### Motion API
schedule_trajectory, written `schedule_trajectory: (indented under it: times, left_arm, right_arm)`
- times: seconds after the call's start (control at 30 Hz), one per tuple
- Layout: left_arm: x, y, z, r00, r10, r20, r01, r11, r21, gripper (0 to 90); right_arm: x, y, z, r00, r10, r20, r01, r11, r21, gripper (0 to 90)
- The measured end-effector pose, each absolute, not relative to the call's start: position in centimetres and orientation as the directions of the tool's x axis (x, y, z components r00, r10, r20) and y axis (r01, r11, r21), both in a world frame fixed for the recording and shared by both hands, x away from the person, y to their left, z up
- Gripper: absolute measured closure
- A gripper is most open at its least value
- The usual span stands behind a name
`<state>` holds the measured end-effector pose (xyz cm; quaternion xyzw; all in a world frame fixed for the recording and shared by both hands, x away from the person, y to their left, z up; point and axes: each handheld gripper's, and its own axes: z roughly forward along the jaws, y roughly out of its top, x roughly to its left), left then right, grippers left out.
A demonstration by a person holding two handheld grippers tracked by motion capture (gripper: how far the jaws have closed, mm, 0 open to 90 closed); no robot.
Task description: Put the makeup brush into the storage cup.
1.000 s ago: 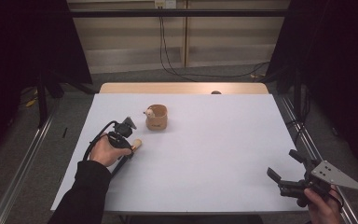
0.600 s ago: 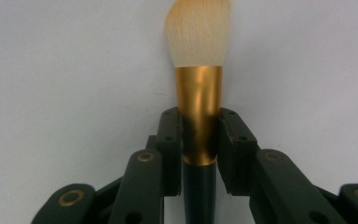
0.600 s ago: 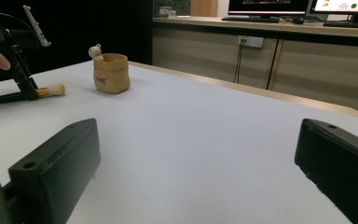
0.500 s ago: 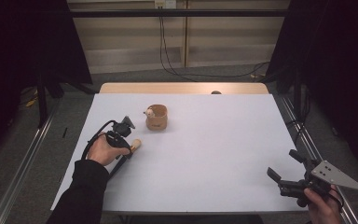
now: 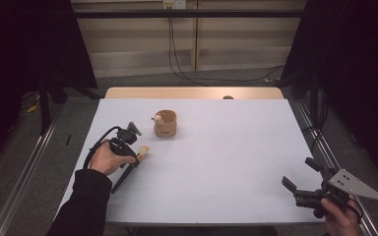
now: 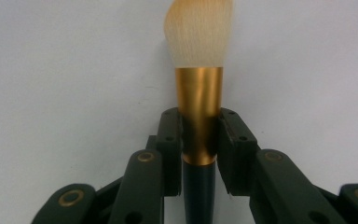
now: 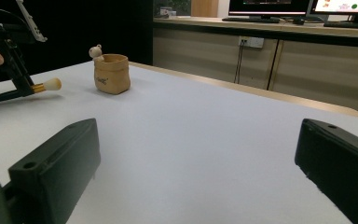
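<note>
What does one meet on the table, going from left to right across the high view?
Left gripper shut on the makeup brush → small brown pouch → right gripper, open, at the table's right edge.

The left gripper (image 5: pixel 137 153) clamps a brush (image 5: pixel 133 163) near the tabletop's (image 5: pixel 226 162) left edge. The right gripper (image 5: pixel 300 181) gapes empty at the near right corner.

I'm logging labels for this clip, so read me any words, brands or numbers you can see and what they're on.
Small dark print on the front of the tan pouch: too small and blurred to read.
Monitor screens on the far counter: lit, but their text is too small to read.
Makeup brush: no lettering on the part that shows.
Nothing legible elsewhere.
</note>
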<state>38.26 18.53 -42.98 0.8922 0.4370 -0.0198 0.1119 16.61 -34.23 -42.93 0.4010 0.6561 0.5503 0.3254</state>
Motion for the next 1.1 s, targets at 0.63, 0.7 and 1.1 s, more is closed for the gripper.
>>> schedule_trajectory:
  times: [0.63,0.7,1.1]
  left_arm:
    - [37.7,18.5,-41.0,0.623,0.763,-0.17,0.78,-0.589,0.211,72.4]
    - [37.7,18.5,-40.7,0.623,0.764,-0.166,0.779,-0.589,0.214,72.4]
    - [37.7,18.9,-39.1,0.624,0.762,-0.17,0.778,-0.586,0.226,72.5]
  right_arm:
    - [16.6,-34.2,-42.9,-0.476,0.879,0.014,0.171,0.077,0.982,0.0]
    - [16.6,-34.2,-42.9,-0.475,0.88,0.017,0.173,0.074,0.982,0.0]
    - [16.6,-34.2,-42.9,-0.467,0.884,0.016,0.172,0.074,0.982,0.0]
